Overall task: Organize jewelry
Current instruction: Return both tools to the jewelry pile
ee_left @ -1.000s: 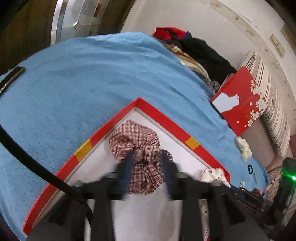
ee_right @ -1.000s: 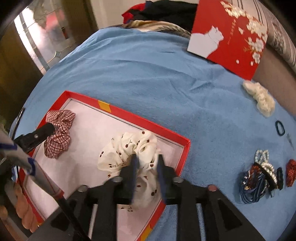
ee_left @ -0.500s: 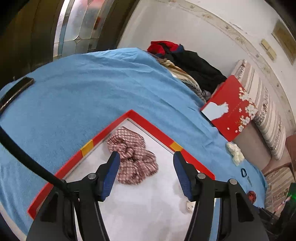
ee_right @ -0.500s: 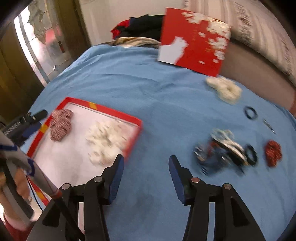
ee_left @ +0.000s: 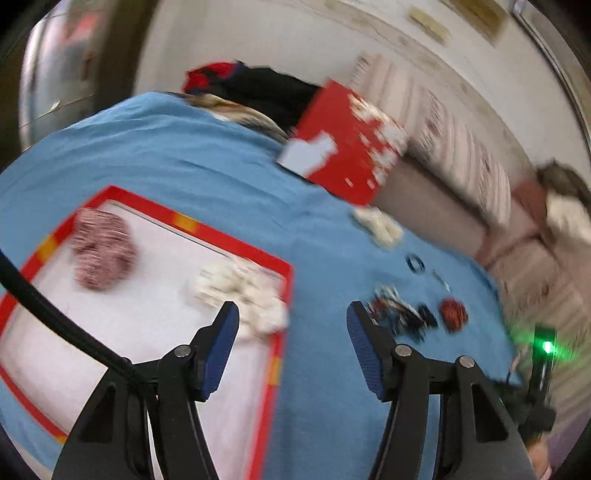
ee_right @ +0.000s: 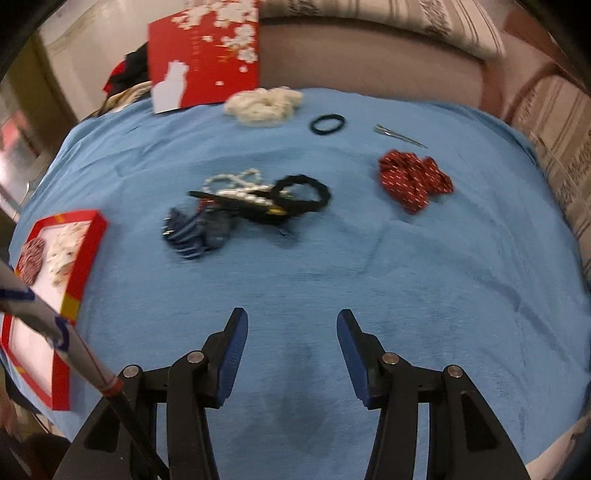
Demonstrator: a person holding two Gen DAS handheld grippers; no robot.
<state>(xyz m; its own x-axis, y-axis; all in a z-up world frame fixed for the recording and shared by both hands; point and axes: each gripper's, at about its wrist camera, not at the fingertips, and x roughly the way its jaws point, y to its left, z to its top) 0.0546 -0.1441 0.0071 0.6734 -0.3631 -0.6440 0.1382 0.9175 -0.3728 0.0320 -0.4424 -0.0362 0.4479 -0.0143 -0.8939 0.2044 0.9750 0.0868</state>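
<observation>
**Two scrunchies boxed, the tangled pile comes next**

Right wrist view centres on the loose jewelry: a tangled pile (ee_right: 236, 206) of pearl strand, black hair ties and a blue striped piece lies mid-cloth, a red patterned scrunchie (ee_right: 413, 179) well to its right, and a cream scrunchie (ee_right: 262, 103), a black hair band (ee_right: 328, 123) and a thin metal clip (ee_right: 399, 134) farther back. The red tray (ee_right: 79, 258) sits at the left edge and holds a plaid scrunchie (ee_left: 101, 253) and a white spotted scrunchie (ee_left: 245, 291).

The right gripper (ee_right: 291, 354) hovers above bare cloth, jaws spread wide and empty. The left gripper (ee_left: 291, 343) is likewise spread and empty, over the tray's near right rim.

Judging from the layout, sorting has barely begun. The likeliest trouble is the pile: its pieces overlap, so a pinch on one strand could drag its neighbours along or drop them short of the tray. The thin clip lies flat and may slip from the pads. The white spotted scrunchie rests against the tray's rim, where a careless pass of the left gripper might knock it out.

A blue fleecy blanket (ee_right: 332, 277) covers the surface. A red floral card (ee_right: 207, 48) leans behind it, beside heaped clothes (ee_left: 255, 88) and a striped cushion (ee_right: 424, 22).
</observation>
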